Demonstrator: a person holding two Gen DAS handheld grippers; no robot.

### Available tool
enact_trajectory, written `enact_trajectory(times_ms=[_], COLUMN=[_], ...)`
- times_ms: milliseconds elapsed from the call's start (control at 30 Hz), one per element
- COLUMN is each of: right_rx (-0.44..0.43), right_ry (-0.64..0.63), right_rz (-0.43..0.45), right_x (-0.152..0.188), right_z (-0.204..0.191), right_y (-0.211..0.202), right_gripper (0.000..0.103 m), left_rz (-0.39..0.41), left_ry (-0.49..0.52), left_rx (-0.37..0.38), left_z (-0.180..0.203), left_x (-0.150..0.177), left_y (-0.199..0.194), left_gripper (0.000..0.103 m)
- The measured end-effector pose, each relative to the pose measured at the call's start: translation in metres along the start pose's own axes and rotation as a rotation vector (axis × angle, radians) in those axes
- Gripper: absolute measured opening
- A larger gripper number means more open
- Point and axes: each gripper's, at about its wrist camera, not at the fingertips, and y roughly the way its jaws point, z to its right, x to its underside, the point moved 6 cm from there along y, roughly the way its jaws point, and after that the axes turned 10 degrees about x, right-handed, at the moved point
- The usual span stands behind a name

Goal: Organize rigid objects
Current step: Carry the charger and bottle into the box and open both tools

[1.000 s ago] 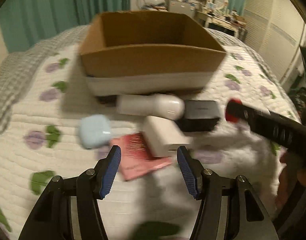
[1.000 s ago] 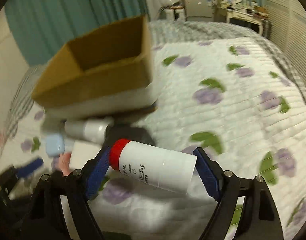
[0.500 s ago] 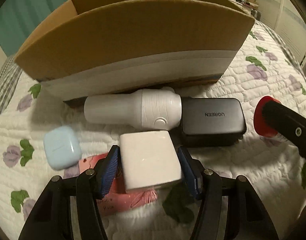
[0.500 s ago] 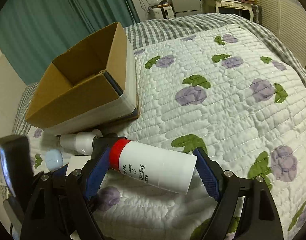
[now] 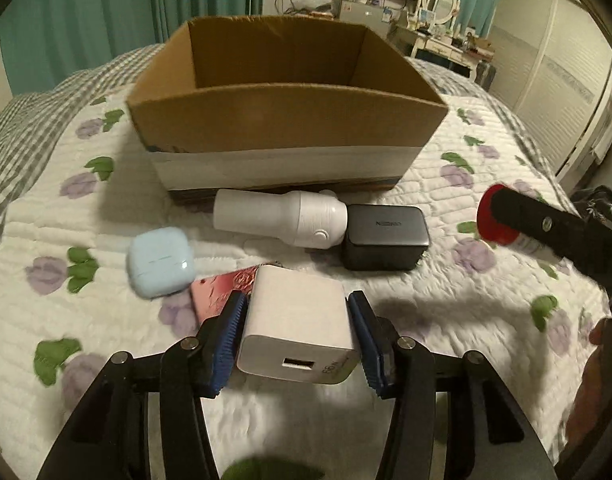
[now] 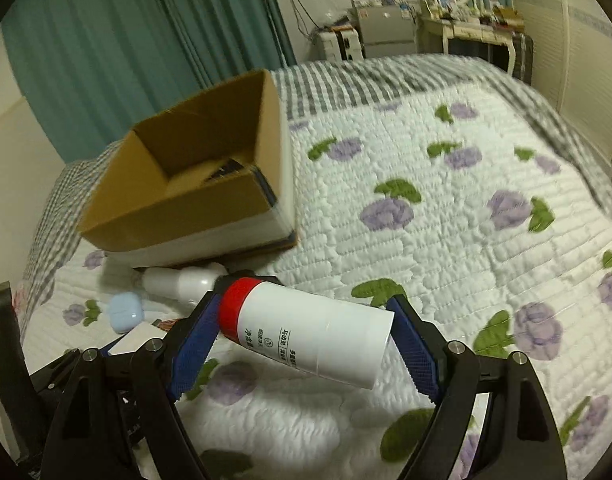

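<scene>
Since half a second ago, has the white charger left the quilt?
Yes. The left gripper has lifted the white charger up and back from the pink packet.

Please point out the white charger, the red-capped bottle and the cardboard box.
white charger point(image 5: 300, 316), left wrist view, middle of its top face.
red-capped bottle point(image 6: 314, 338), right wrist view, middle of its white body.
cardboard box point(image 5: 282, 118), left wrist view, brown front wall.

Colours on a white quilt point(image 5: 446, 312) with purple flowers and green leaves.
Brown box point(image 5: 282, 120), white charger point(image 5: 298, 320), pale blue case point(image 5: 160, 262), red-capped white bottle point(image 6: 310, 344).
</scene>
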Motion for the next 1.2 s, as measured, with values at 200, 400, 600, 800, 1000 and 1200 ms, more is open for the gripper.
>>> enact_trajectory(times_ms=[200,400,600,800,1000,1200], right_rx=[-0.009,-0.029,-0.061,-0.1,-0.089,-0.102], right_ry=[-0.042,-0.082,-0.184,-0.175,-0.163,-0.147], right_rz=[0.043,0.123,0.201,0.179,0.135,0.148], right_x=[-0.006,-0.049,-0.107,-0.136,-0.14,-0.15], right_z=[-0.012,-0.024,-0.058,-0.083,-0.093,-0.098], right_y=[-0.038,-0.075,-0.085,-0.033,0.043,0.075], right_gripper=[0.083,0.083,0.083,0.083,0.083,0.084], left_rz=[0.05,0.181,0.274,0.218,0.184,0.196], left_ry=[-0.028,-0.029,0.027,0.053,0.084,0.084], left_rx=[0.023,0.05,0.034,-0.01,0.01,0.071], left_z=[0.008,0.012,0.008,-0.017,-0.037,-0.037], left_x=[-0.016,-0.068,-0.137,-0.182,-0.186,-0.185], left_y=[-0.022,-0.075,-0.097,-0.04,0.026,0.048], left_gripper=[0.053,0.053,0.053,0.053,0.053,0.055])
